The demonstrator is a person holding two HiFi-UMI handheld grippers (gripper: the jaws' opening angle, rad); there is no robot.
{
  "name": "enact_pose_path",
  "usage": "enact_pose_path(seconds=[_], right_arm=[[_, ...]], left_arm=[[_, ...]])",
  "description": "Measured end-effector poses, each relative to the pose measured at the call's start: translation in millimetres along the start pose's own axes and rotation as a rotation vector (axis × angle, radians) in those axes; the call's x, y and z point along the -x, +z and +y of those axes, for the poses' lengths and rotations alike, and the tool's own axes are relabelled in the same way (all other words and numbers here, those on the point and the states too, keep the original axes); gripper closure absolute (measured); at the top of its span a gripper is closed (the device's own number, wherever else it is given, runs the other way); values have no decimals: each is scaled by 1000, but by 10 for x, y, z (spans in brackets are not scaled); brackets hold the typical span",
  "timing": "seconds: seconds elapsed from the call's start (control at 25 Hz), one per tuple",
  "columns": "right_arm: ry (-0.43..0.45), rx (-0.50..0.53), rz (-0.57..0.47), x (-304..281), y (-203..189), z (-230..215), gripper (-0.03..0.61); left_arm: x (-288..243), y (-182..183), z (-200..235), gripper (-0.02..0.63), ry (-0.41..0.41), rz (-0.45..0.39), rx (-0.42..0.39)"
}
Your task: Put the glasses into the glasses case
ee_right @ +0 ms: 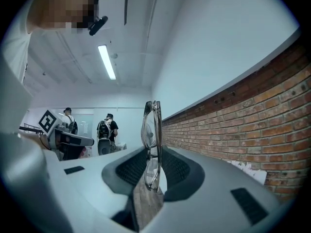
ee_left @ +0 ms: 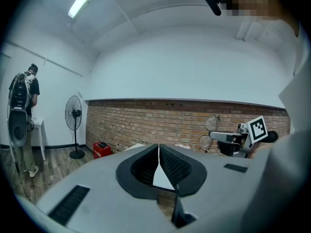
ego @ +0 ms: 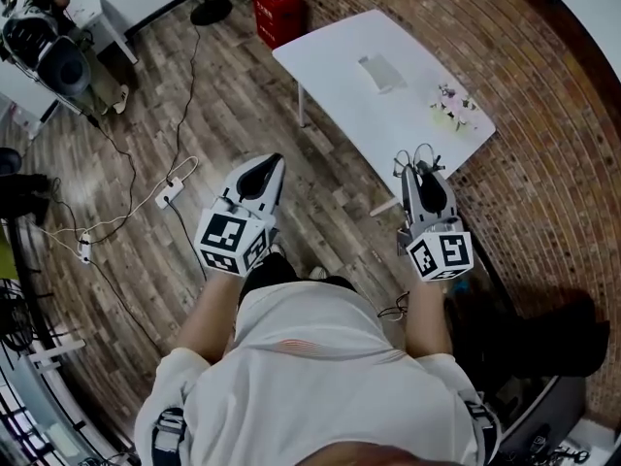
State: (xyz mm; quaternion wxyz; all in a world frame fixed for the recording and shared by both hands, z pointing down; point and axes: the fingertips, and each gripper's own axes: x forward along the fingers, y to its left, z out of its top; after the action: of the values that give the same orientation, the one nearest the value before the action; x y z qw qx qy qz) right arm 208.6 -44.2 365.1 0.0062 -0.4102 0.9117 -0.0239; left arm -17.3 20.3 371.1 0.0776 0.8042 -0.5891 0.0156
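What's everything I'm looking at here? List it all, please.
table: one, white, by the brick wall
glasses case: one, pale grey, on the table
small decoration: one, pastel, table's right end
crate: one, red, floor beyond the table
fan: one, black, standing near the crate
cables: several, black and white, wood floor
bystanders: two, one in black, far end of room
glasses: one pair, clear, clamped in right hand-held gripper
left hand-held gripper: one, grey, shut, empty
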Motion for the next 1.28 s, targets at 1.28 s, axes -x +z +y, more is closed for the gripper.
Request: enact_pose_path(seconds=[1.28], right_arm=[[-363, -41, 7, -2402, 70, -1026, 431]], left_arm=[[-2737, 367, 1811, 594, -410, 58, 19]])
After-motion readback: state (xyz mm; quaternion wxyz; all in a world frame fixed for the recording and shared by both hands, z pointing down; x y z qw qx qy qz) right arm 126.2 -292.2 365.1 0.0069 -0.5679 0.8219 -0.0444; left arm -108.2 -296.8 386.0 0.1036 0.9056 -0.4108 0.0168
